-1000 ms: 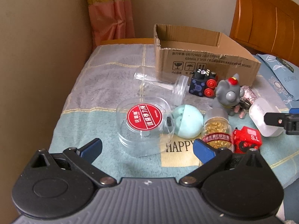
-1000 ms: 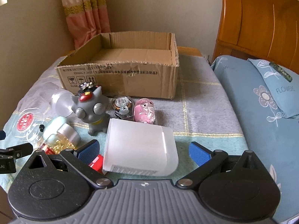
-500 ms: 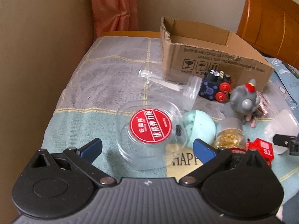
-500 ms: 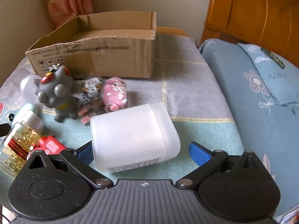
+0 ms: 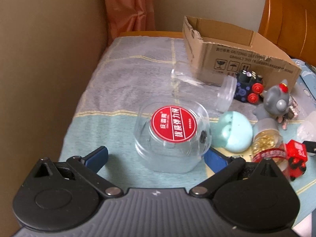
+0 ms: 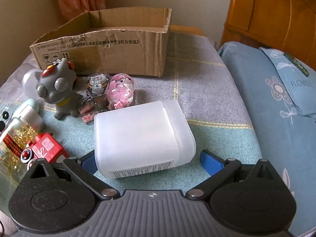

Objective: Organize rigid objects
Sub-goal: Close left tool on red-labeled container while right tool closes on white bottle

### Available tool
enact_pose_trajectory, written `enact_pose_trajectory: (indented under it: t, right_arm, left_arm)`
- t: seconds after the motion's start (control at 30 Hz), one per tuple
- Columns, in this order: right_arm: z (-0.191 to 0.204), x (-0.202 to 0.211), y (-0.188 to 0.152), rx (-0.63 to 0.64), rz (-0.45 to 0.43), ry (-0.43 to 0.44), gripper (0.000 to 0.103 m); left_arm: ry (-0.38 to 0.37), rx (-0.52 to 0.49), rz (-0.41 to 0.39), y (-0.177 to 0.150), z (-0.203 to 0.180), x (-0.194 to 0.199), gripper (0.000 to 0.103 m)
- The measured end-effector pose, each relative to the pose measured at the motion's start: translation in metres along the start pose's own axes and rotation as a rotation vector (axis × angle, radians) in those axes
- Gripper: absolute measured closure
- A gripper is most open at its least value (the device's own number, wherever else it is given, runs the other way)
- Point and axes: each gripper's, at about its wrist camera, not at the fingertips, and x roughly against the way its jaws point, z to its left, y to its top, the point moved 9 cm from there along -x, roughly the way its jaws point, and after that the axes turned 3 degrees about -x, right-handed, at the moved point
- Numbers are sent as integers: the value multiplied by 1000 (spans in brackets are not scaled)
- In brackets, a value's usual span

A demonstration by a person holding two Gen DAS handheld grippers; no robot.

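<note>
The right tool is spread wide with a frosted white plastic container lying on its side between its blue fingers, neither pad clearly pressing it, while the open cardboard box stands well ahead and the grey big-eyed figurine ahead to its left. The left tool is likewise spread wide around a clear round tub with a red label, and a mint egg-shaped toy sits just beyond its right finger.
</note>
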Motion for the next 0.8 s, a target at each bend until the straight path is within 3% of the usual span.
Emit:
enact_pose_trajectory:
  t: [0.1,0.2,0.57,0.8]
  right_arm:
    - [-1,0,0,13,-22,14,0]
    - [-1,1,0,20,-31,20,0]
    - [0,-2,2,56,-55,52,0]
    - [2,-9,10,85,-56,73,0]
  left_arm:
    - [-8,17,22,-4,0,-5,1]
    - [0,-22,-2,-3,-8,-7,1]
    - [16,0,-39,7,-5,-16,1]
    - [5,-127,-67,14,-16,-18,1]
